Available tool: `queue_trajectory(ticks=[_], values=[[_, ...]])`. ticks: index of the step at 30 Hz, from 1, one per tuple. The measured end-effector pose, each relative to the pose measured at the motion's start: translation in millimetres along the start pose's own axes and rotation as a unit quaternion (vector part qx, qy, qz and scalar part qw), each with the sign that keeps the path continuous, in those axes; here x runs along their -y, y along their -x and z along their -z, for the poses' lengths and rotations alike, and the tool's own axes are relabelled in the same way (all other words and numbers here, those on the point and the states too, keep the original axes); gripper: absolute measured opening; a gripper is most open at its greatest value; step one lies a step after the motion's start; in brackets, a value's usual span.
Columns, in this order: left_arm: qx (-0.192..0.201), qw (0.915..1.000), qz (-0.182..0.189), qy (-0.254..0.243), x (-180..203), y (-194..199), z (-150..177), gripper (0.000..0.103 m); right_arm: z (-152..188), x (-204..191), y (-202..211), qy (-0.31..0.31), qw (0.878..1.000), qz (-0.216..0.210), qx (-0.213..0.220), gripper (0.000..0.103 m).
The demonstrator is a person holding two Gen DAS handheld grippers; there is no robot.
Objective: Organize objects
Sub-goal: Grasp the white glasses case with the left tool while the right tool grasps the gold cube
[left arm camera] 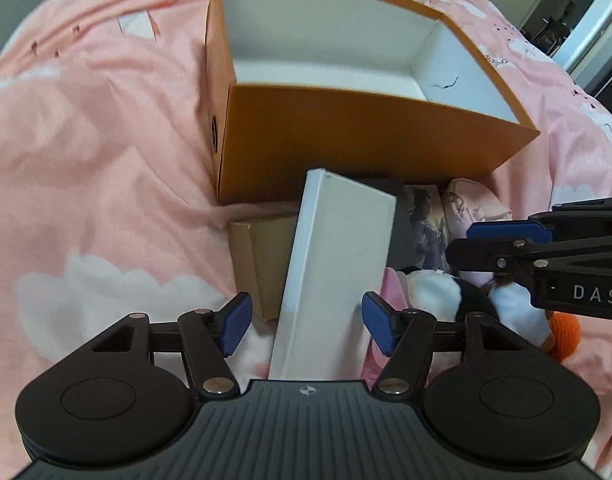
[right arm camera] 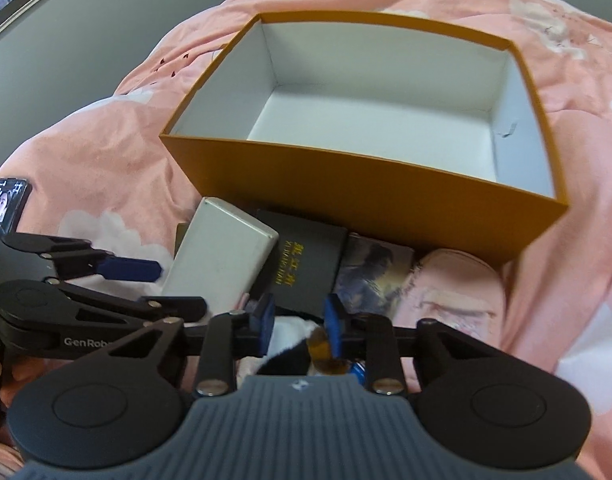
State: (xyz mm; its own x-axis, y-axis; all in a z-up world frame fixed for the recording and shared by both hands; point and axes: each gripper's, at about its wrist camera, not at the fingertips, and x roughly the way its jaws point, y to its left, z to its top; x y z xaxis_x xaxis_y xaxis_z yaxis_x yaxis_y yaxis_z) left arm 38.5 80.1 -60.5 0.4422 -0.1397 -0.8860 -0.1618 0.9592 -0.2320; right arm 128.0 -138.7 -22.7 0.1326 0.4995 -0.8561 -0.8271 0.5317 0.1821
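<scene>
An open orange box [left arm camera: 370, 144] with a white empty inside sits on the pink bedspread; it also shows in the right wrist view [right arm camera: 358, 196]. In front of it lies a pile: a long white box [left arm camera: 338, 264] [right arm camera: 222, 256], a tan box [left arm camera: 262, 264], a black booklet [right arm camera: 302, 256], a photo card [right arm camera: 374, 268], a pink pouch [right arm camera: 454, 292] and a plush toy [left arm camera: 434, 288]. My left gripper [left arm camera: 306, 324] is open, its pads on either side of the white box's near end, not touching. My right gripper [right arm camera: 298, 320] is open narrowly over the plush toy [right arm camera: 294, 344].
The pink bedspread [left arm camera: 98, 168] with white clouds covers the whole surface. A phone [right arm camera: 6, 204] with a lit screen lies at the far left of the right wrist view. A doorway [left arm camera: 562, 12] is at the far right of the left wrist view.
</scene>
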Motion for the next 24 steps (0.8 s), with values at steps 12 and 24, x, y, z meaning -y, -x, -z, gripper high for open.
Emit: queue_trajectory(ticks=[12, 24], values=[[-0.025, 0.9986, 0.037, 0.027, -9, -15, -2, 0.087, -14, -3, -40, 0.002, 0.999, -0.032, -0.031, 0.012], [-0.030, 0.9983, 0.035, 0.035, -9, 7, 5, 0.058, -20, -20, -58, 0.022, 0.996, -0.088, -0.026, 0.000]])
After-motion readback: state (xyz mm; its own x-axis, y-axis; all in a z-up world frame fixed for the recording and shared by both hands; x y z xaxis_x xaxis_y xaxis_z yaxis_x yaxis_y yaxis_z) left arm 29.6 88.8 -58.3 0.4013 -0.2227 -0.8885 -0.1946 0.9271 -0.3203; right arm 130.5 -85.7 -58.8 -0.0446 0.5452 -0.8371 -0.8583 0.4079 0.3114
